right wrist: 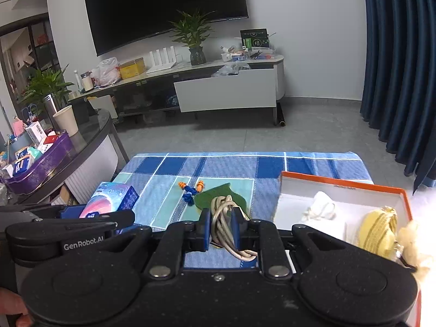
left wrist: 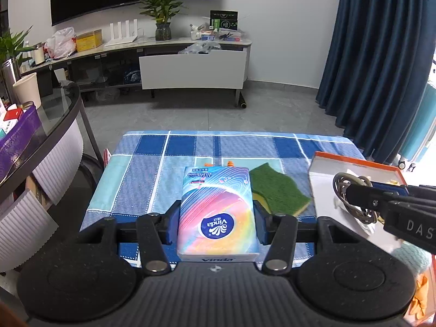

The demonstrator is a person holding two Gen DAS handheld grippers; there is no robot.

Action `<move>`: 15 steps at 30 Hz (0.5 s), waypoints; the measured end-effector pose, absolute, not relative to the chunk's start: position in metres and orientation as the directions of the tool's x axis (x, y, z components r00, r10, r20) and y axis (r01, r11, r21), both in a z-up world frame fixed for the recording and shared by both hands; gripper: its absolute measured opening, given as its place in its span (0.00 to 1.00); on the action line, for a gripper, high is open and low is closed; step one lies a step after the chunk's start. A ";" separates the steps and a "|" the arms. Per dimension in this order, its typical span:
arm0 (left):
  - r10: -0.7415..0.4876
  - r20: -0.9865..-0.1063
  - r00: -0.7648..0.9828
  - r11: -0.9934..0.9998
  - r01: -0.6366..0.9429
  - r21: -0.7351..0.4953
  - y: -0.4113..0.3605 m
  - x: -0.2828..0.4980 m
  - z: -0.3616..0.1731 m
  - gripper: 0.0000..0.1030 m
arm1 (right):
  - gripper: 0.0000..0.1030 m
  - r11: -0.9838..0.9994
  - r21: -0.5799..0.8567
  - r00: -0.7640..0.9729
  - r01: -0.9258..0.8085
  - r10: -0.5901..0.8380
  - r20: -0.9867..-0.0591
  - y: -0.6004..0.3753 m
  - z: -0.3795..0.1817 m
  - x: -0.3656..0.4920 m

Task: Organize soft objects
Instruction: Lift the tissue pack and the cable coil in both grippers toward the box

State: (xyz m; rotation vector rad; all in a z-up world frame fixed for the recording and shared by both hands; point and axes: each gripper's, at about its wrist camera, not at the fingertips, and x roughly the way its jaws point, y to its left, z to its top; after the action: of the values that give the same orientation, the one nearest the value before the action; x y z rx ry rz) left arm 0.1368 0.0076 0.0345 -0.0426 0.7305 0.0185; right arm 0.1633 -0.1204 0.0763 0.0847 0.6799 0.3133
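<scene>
My left gripper (left wrist: 217,222) is shut on a colourful Vinda tissue pack (left wrist: 218,212), held above the blue checked tablecloth (left wrist: 152,169). My right gripper (right wrist: 221,227) is shut on a coiled grey cable (right wrist: 227,223), also lifted off the cloth. In the left wrist view that cable (left wrist: 354,199) hangs over the white box with an orange rim (left wrist: 321,190). A green and yellow sponge (left wrist: 278,190) lies flat on the cloth between the two grippers. Orange earplugs on a blue cord (right wrist: 190,189) lie behind the sponge (right wrist: 207,199).
The box (right wrist: 343,188) at the right holds a white pouch (right wrist: 321,208), a yellow rolled cloth (right wrist: 378,229) and a fluffy cream thing (right wrist: 411,245). A glass table (right wrist: 90,136) with a purple tray (right wrist: 41,169) of small boxes stands left. TV cabinet (right wrist: 226,90) beyond the floor.
</scene>
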 end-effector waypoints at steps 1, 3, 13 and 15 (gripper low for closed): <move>-0.001 -0.666 0.746 0.999 -0.031 -0.035 0.006 0.135 0.035 0.51 | 0.20 0.950 0.180 0.735 -0.254 0.311 -0.602 -0.123 0.078 0.161; -0.009 -0.664 0.747 0.999 -0.029 -0.046 0.004 0.131 0.036 0.51 | 0.20 0.952 0.187 0.740 -0.241 0.305 -0.599 -0.128 0.081 0.156; -0.043 -0.660 0.750 0.998 0.007 -0.058 -0.012 0.121 0.039 0.51 | 0.20 0.957 0.201 0.753 -0.209 0.289 -0.591 -0.154 0.086 0.139; -0.049 -0.660 0.750 0.998 0.013 -0.059 -0.016 0.120 0.039 0.51 | 0.20 0.960 0.198 0.757 -0.200 0.280 -0.590 -0.158 0.087 0.138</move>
State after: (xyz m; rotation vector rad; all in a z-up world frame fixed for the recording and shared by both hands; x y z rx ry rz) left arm 0.1203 -0.0157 0.0391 -0.0521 0.7221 -0.0339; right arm 0.1375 -0.1576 0.0870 0.1261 0.6624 0.2619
